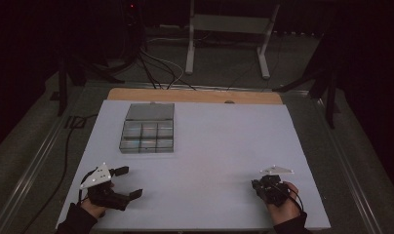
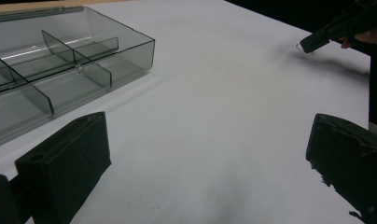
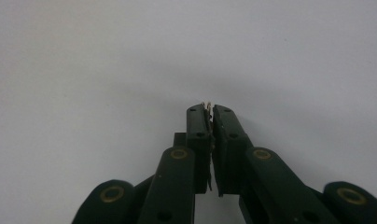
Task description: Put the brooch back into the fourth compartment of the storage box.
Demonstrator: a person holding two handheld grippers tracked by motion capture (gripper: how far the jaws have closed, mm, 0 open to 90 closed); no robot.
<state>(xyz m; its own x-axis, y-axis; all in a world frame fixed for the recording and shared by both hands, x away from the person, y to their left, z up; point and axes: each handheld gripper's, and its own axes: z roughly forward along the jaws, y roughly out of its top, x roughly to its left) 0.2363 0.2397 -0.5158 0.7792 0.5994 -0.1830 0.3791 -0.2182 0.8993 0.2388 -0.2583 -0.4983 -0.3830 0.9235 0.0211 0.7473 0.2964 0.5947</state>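
Note:
A clear smoky plastic box (image 1: 147, 136) with several compartments stands at the back left of the white table sheet (image 1: 214, 146), its lid laid open behind it. The box (image 2: 60, 70) looks empty in the left gripper view. My left gripper (image 1: 128, 182) rests near the front left corner with its jaws wide apart and nothing between them (image 2: 205, 154). My right gripper (image 1: 257, 185) is at the front right, low over the sheet. Its jaws are shut (image 3: 210, 112) on a small pale piece (image 3: 207, 105) that pokes out at the tips and looks like thin wire (image 2: 303, 47).
The sheet lies on a wooden tabletop (image 1: 195, 95). Beyond the table are a dark floor with cables (image 1: 156, 68) and a white stand's legs (image 1: 226, 44). Bare sheet stretches between the box and both grippers.

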